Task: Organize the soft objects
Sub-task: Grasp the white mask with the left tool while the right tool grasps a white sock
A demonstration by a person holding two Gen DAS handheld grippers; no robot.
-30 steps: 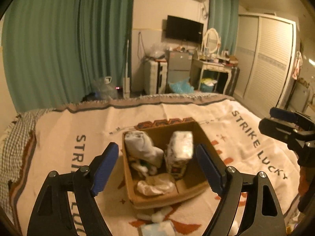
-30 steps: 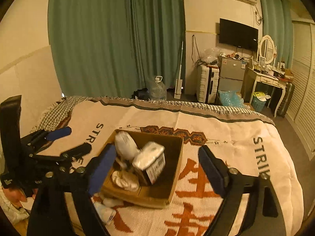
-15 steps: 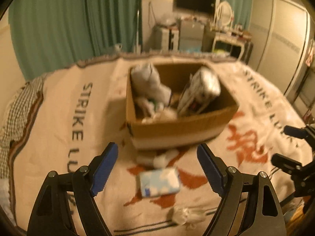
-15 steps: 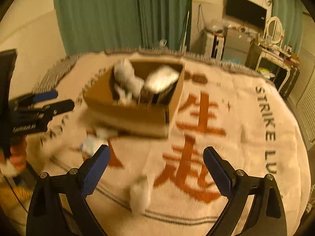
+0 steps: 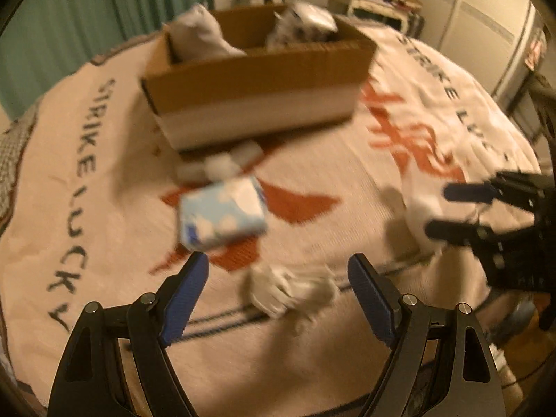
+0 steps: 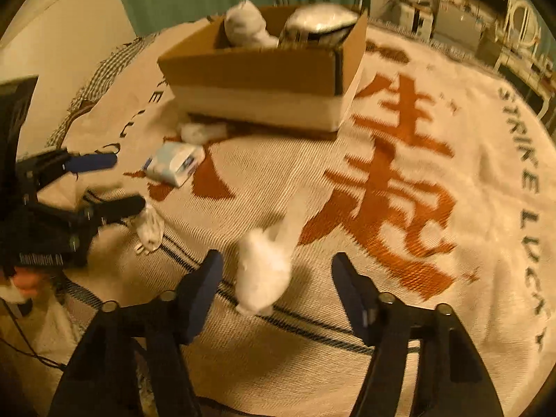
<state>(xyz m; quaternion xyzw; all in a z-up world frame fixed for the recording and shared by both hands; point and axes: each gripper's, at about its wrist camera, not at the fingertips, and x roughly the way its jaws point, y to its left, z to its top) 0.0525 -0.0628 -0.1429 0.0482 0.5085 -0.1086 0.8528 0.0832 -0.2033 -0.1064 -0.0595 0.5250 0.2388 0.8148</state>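
Note:
A cardboard box [image 5: 264, 87] with soft bundles in it stands on the bed blanket; it also shows in the right wrist view [image 6: 264, 69]. A blue-white tissue pack [image 5: 222, 217] lies in front of it, also in the right wrist view [image 6: 175, 163]. My left gripper [image 5: 278, 278] is open, low over a crumpled white cloth [image 5: 292, 288], seen too in the right wrist view [image 6: 149, 227]. My right gripper [image 6: 274, 271] is open around a white soft bundle [image 6: 266, 267]. White wads [image 5: 222, 163] lie by the box's base.
The blanket [image 6: 434, 139] with orange characters and "STRIKE LUCKY" lettering covers the bed. The near bed edge lies just under both grippers. Green curtains [image 5: 69, 17] and room furniture [image 6: 451, 17] stand behind the bed.
Both grippers have dropped down and closer to the blanket in front of the box. The left now hovers over the crumpled cloth, the right brackets the white bundle.

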